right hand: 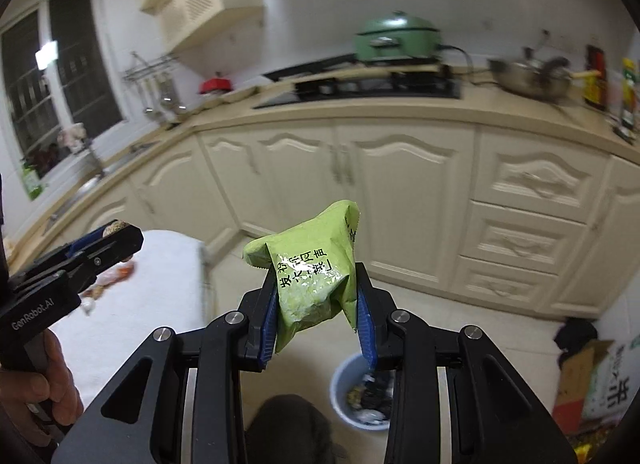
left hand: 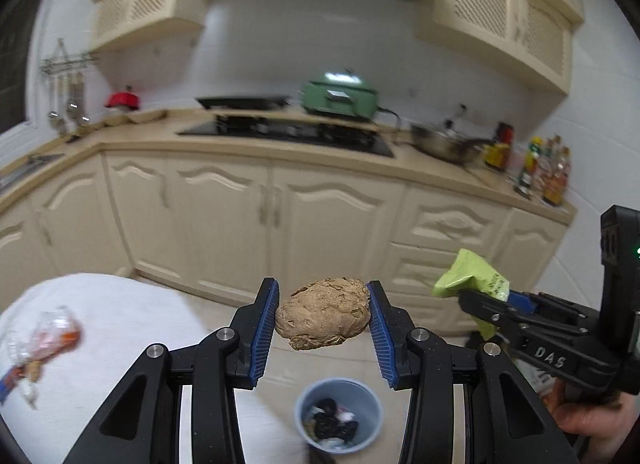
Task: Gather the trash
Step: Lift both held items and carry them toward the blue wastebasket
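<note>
My left gripper (left hand: 323, 318) is shut on a crumpled brown paper ball (left hand: 322, 314) and holds it in the air above the floor. A grey-blue trash bin (left hand: 338, 415) with dark scraps inside stands on the floor right below it. My right gripper (right hand: 316, 300) is shut on a crumpled green wrapper (right hand: 314, 274) with black print. The bin (right hand: 344, 380) lies just below and a little right of it. The right gripper with the green wrapper (left hand: 470, 280) also shows at the right of the left wrist view.
A white-covered table (left hand: 120, 328) at the left holds a clear plastic wrapper with orange bits (left hand: 52, 336). Cream kitchen cabinets (left hand: 280, 215) and a counter with a hob, a green cooker (left hand: 340, 97) and a wok stand behind. A cardboard box (right hand: 588, 380) sits on the floor at the right.
</note>
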Demonstrator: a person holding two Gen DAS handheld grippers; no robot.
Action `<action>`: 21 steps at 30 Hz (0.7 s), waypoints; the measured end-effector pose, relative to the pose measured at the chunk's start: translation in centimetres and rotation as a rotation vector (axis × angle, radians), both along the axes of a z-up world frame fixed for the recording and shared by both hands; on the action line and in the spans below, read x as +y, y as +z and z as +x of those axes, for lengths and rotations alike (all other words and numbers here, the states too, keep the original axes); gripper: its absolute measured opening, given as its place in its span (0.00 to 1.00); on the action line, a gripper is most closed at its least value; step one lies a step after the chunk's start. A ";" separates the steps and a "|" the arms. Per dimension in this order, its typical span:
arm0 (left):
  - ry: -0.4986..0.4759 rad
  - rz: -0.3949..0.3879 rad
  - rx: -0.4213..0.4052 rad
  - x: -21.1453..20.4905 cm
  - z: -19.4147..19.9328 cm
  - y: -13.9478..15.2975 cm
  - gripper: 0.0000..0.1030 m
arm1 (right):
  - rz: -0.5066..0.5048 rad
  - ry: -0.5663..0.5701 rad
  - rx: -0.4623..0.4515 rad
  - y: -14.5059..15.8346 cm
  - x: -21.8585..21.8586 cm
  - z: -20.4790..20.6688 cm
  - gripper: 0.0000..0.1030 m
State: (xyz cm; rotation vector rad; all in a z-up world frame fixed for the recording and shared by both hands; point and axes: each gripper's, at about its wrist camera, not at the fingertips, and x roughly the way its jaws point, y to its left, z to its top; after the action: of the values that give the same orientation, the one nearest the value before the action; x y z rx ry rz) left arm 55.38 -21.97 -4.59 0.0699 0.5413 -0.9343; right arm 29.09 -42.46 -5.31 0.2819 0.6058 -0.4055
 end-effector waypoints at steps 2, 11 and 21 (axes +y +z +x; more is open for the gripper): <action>-0.032 0.016 0.016 -1.5 -0.2 -0.9 0.39 | 0.019 -0.034 0.019 -1.2 -1.5 -0.7 0.33; -0.135 0.198 0.137 -8.9 0.1 -7.3 0.39 | 0.163 -0.119 0.140 -9.9 -7.0 -1.0 0.32; -0.147 0.338 0.250 -16.4 2.2 -12.5 0.39 | 0.302 -0.155 0.241 -18.1 -10.5 -0.1 0.32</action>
State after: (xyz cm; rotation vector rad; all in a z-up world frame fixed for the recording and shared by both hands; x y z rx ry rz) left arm 57.58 -38.41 -17.11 0.3033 0.9333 -0.9929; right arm 29.01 -52.94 -23.43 0.5767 0.8870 -0.5016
